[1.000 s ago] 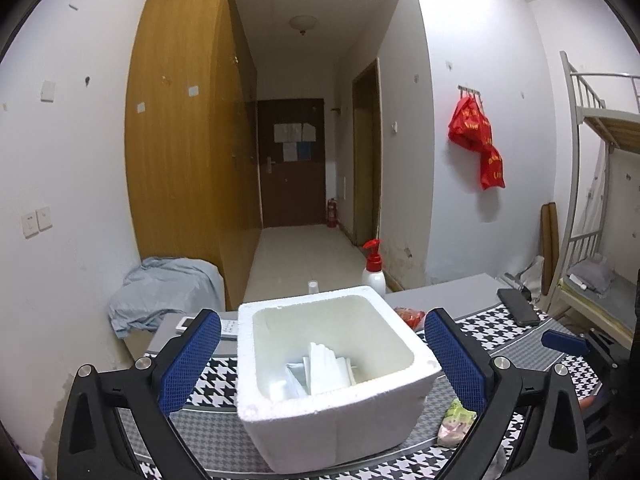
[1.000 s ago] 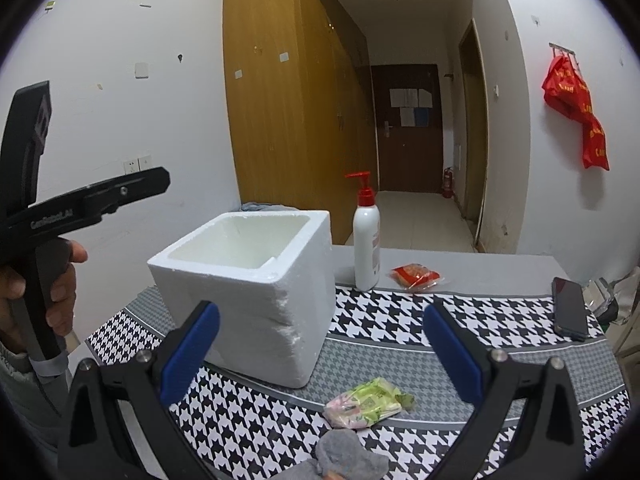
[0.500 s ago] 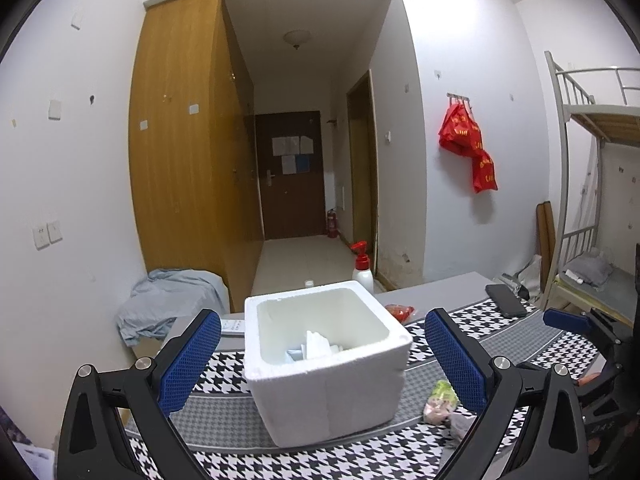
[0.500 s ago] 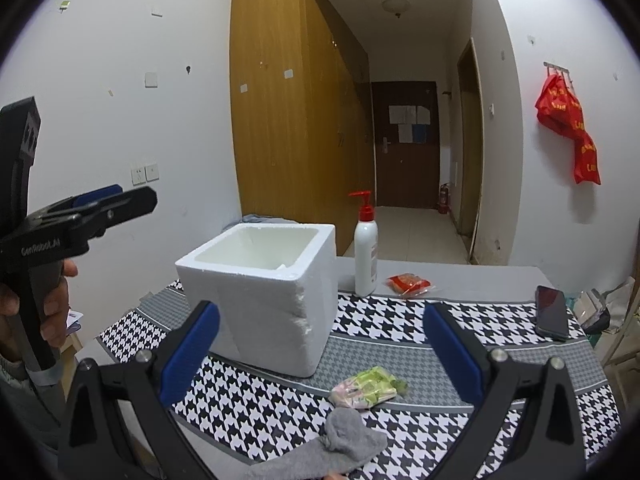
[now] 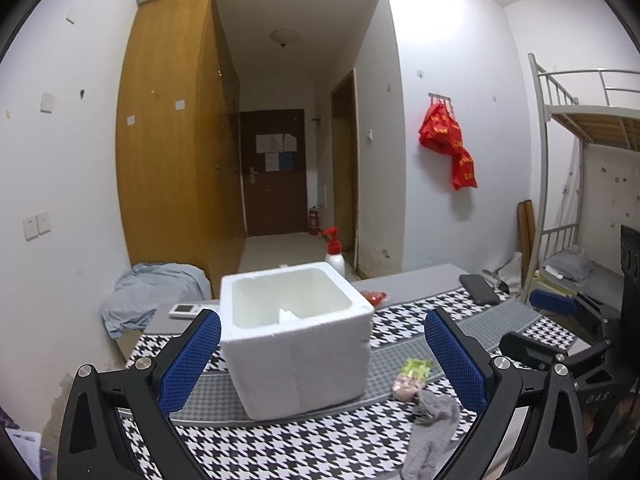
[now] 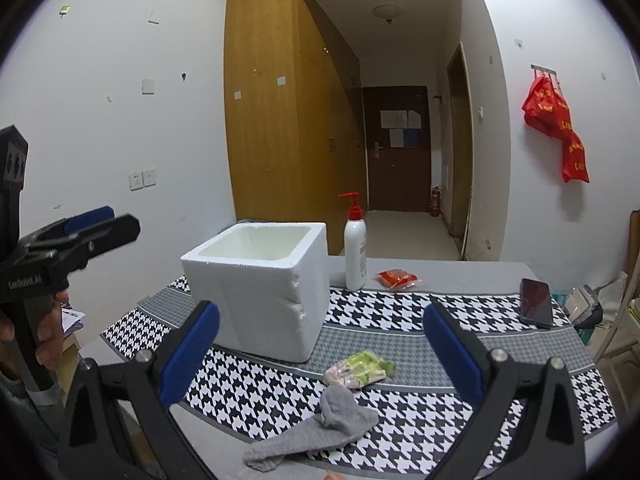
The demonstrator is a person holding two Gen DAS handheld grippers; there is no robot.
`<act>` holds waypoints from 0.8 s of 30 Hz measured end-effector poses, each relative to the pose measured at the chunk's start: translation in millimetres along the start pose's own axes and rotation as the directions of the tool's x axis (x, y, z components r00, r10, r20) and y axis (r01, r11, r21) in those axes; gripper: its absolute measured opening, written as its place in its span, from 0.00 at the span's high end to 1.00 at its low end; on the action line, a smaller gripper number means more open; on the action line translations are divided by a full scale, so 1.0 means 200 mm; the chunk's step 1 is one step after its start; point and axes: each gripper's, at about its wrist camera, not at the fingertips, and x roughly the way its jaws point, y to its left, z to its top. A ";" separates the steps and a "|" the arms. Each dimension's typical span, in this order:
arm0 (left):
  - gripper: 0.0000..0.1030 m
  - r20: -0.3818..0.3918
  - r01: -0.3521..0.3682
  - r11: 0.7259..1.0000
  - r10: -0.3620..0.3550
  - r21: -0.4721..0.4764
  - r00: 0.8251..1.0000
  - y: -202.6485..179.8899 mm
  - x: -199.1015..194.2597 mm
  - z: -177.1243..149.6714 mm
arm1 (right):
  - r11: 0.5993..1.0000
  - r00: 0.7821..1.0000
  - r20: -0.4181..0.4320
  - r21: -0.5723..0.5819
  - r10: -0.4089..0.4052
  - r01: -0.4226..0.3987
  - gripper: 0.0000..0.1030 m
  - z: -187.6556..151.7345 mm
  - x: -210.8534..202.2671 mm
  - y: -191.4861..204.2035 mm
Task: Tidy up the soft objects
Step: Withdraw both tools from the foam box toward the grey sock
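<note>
A white foam box (image 5: 298,336) (image 6: 260,280) stands open on the houndstooth tablecloth (image 5: 304,444), with something white inside. A grey sock (image 6: 316,428) (image 5: 432,428) lies flat near the front edge. A green and pink soft packet (image 6: 358,368) (image 5: 412,374) lies just behind it. My left gripper (image 5: 322,344) is open and empty, held back in front of the box. My right gripper (image 6: 320,340) is open and empty above the sock and packet. Each gripper shows in the other's view, the left one (image 6: 76,236) and the right one (image 5: 560,320).
A white pump bottle (image 6: 355,248) with a red top and a red packet (image 6: 397,279) stand behind the box. A dark phone (image 6: 536,307) lies at the right. A remote (image 5: 185,309) lies at the left. A bunk bed (image 5: 580,200) stands right.
Both grippers have pulled back and up from the table, so the box looks smaller and the sock has come into view. Both stay open.
</note>
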 end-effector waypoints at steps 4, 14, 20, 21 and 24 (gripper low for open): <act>0.01 0.000 0.040 0.999 -0.040 0.008 0.999 -0.03 0.00 -0.06 | 1.000 1.000 0.003 0.005 -0.011 0.011 0.00 -0.02 -0.02 -0.01; 0.01 -0.018 0.136 0.991 -0.136 0.014 0.991 -0.11 0.04 -0.23 | 0.997 0.998 0.021 0.045 -0.064 0.063 0.00 -0.08 -0.06 -0.09; 0.01 -0.018 0.191 0.981 -0.192 -0.031 0.981 -0.09 0.05 -0.31 | 0.995 0.996 0.024 0.062 -0.083 0.081 0.00 -0.14 -0.07 -0.13; 0.01 -0.008 0.193 0.981 -0.193 -0.029 0.981 -0.09 0.03 -0.32 | 0.994 0.996 0.026 0.062 -0.087 0.086 0.00 -0.15 -0.07 -0.14; 0.01 -0.003 0.199 0.980 -0.200 -0.022 0.980 -0.11 0.03 -0.36 | 0.994 0.995 0.029 0.066 -0.095 0.093 0.00 -0.18 -0.08 -0.14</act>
